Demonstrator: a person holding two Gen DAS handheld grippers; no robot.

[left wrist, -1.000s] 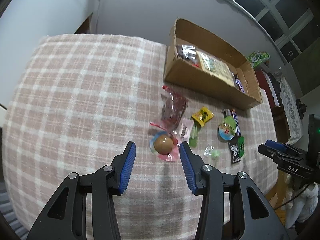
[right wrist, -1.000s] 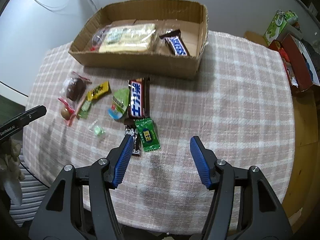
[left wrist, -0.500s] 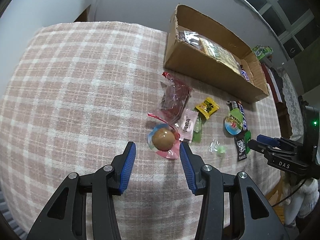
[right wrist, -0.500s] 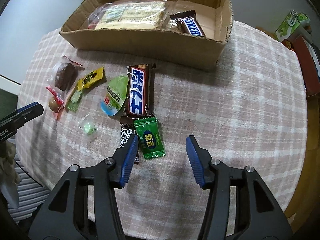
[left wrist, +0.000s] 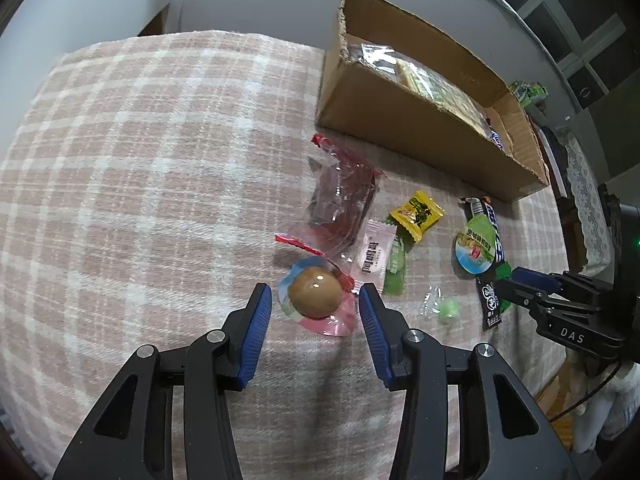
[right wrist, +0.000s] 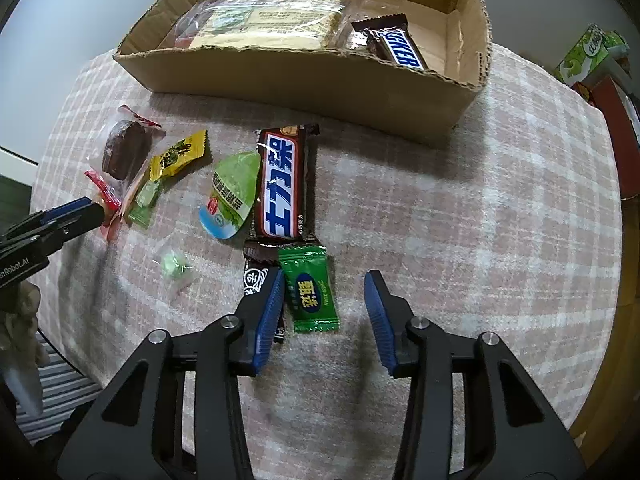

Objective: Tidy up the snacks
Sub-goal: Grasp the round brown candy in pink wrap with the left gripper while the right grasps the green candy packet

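Your left gripper (left wrist: pixel 315 300) stands part open over the checked tablecloth (left wrist: pixel 140 168), its blue pads either side of the wrapped brown egg (left wrist: pixel 315 294) without touching it. Your right gripper (right wrist: pixel 324 300) is closing; the green candy packet (right wrist: pixel 311 294) lies between its pads, nearer the left one, not yet pressed. Other snacks lie loose in front of the cardboard box (right wrist: pixel 320 76), which holds a Snickers bar (right wrist: pixel 394 46) and a cracker pack (right wrist: pixel 268 20).
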